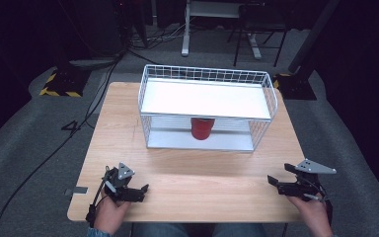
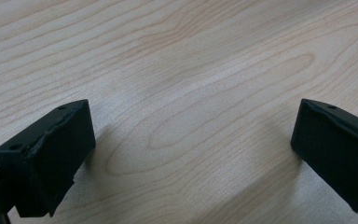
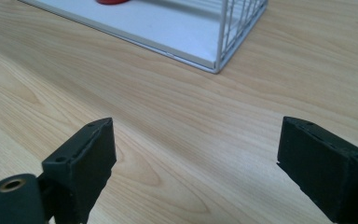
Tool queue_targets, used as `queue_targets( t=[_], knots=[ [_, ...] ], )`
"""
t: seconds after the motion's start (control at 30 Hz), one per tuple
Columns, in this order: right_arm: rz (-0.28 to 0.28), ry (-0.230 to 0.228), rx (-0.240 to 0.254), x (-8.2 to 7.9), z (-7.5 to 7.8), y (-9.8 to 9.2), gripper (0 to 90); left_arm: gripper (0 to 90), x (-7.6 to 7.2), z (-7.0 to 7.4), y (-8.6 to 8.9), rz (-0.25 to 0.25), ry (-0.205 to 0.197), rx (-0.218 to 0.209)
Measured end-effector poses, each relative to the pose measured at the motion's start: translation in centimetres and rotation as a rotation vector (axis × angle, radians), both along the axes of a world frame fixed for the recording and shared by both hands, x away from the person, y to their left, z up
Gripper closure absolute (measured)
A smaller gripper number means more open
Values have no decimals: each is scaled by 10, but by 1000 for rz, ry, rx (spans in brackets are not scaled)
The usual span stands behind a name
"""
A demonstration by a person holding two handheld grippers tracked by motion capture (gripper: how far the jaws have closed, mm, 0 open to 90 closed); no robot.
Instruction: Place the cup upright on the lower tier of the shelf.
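A red can stands upright on the lower level of a white wire rack at the back middle of the wooden table. My left gripper rests near the front left edge, held by a hand, jaws wide apart over bare wood. Near the front right edge, my right gripper points toward the rack, open with nothing between its jaws. In the right gripper view the rack's front corner lies ahead, and the can's red base peeks in at the top.
The rack's upper level is a white panel with a wire rim. Bare wood stretches between the rack and both grippers. Beyond the table lie grey floor, cables and a desk frame.
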State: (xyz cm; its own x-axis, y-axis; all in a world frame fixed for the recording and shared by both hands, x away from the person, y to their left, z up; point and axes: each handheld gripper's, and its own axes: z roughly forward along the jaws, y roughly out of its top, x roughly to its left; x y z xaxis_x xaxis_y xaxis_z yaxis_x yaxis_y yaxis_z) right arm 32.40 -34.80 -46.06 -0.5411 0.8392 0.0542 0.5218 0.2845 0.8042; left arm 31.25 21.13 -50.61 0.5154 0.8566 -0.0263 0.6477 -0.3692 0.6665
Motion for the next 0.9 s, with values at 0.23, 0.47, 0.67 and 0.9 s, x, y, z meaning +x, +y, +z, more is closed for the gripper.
queue_targets(
  t=[0.23,0.47,0.67,0.9],
  knots=[
    [-34,28,6,-4,-23,-8,116,2,0,0,0,0,0,0],
    [-31,43,-46,-5,-32,-7,116,2,0,0,0,0,1,0],
    [-36,65,-70,-4,-37,-5,118,1,0,0,0,2,2,0],
    [-35,70,-96,-4,-44,-5,131,1,1,0,-1,1,3,-1]
  ],
)
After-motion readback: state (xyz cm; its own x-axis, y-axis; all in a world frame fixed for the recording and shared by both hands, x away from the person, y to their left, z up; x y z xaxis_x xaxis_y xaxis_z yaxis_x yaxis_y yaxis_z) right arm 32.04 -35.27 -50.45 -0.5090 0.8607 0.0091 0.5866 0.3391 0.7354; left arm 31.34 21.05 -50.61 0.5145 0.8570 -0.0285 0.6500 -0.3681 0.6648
